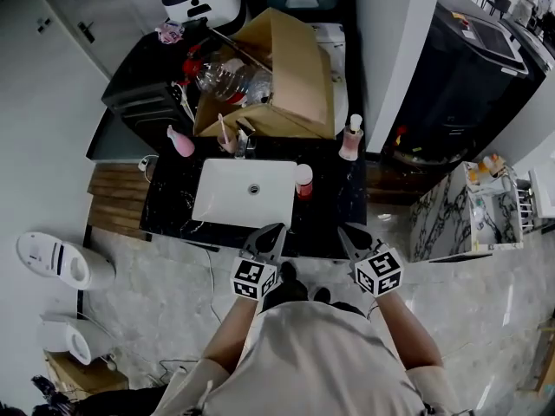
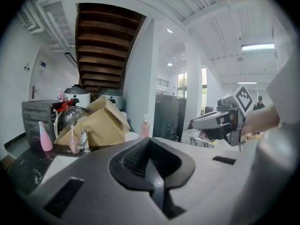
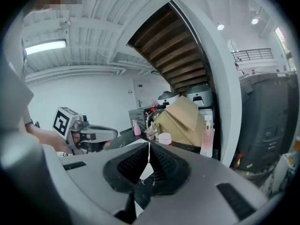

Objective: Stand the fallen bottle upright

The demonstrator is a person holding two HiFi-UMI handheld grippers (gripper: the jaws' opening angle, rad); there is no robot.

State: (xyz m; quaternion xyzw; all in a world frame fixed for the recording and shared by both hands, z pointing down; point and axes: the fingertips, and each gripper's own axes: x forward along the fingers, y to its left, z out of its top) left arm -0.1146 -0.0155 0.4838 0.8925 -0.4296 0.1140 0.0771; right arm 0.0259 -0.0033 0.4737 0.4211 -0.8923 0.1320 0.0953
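Alt text: The left gripper [image 1: 275, 230] and right gripper [image 1: 345, 231] hover empty, fingers together, before a black stone counter [image 1: 338, 204]. Three bottles all seem upright: a red white-capped bottle [image 1: 303, 181] beside the one white sink [image 1: 227, 208], a pink squat bottle [image 1: 180, 142] and a pale pink pump bottle [image 1: 351, 138]. Righting looks finished, so the next move is probably only to pull back.

Glossy black counter [image 1: 340, 199], matt cardboard box [image 1: 295, 68]

The left tongs [image 1: 274, 230] and the right tongs [image 1: 345, 230] are held side by side, near each other, both pointing forward. Each has its jaws pressed together, gripping nothing.
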